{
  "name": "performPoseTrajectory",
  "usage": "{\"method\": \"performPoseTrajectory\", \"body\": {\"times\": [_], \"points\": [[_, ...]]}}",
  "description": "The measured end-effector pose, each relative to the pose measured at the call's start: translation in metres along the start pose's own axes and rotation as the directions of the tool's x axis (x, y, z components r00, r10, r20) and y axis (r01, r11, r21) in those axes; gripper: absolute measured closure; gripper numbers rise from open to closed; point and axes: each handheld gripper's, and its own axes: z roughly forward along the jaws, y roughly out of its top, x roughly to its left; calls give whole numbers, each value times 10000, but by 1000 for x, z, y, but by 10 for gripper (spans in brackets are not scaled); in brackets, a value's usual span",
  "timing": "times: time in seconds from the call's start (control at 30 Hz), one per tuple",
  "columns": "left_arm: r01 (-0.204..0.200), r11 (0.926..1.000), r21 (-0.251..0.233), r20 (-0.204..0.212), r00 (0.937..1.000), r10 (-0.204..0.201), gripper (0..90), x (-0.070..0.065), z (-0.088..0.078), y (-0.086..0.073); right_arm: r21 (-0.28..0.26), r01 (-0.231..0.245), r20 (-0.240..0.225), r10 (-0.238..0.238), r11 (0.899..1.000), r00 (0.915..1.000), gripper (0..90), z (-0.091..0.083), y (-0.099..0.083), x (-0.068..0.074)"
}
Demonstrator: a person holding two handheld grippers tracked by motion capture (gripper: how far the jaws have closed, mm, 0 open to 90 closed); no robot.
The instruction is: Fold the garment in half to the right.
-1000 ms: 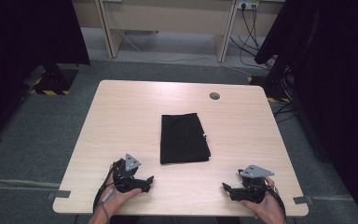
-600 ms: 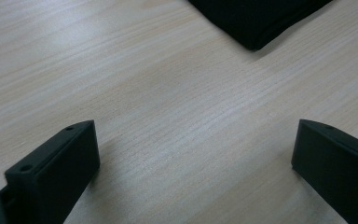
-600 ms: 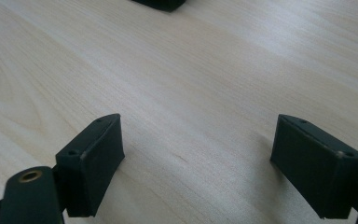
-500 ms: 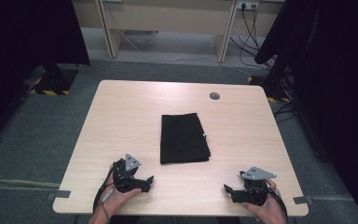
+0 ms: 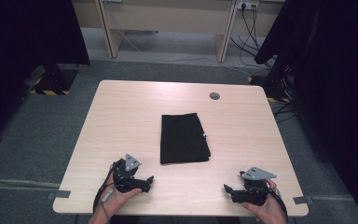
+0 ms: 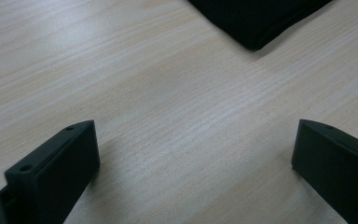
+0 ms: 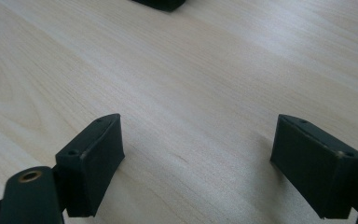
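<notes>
A folded black cloth (image 5: 183,138) lies flat in the middle of the light wooden table (image 5: 121,116). My left gripper (image 5: 145,183) rests near the table's front edge, left of the cloth, held by a hand. In the left gripper view its jaws stand wide apart over bare wood, open (image 6: 193,161), with a corner of the cloth (image 6: 261,18) ahead. My right gripper (image 5: 227,191) sits at the front right, jaws pointing left. It is open too (image 7: 198,161), with bare wood between the jaws and a cloth corner (image 7: 161,3) far ahead.
A round grey cable port (image 5: 214,96) sits in the table near its far edge. Black curtains (image 5: 28,37) hang at left and right. A desk frame and cables (image 5: 242,18) stand on the grey floor beyond the table.
The right gripper has shifted slightly toward the front edge. The left gripper and the cloth have stayed where they were.
</notes>
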Motion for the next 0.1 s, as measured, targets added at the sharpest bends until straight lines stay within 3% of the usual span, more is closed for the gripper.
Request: {"method": "performPoseTrajectory", "body": {"times": [0.1], "points": [[3,10000,-2,1,10000,-3,0,0,0,0,4,-6,7,6,10000,10000,171,0,0,0]]}}
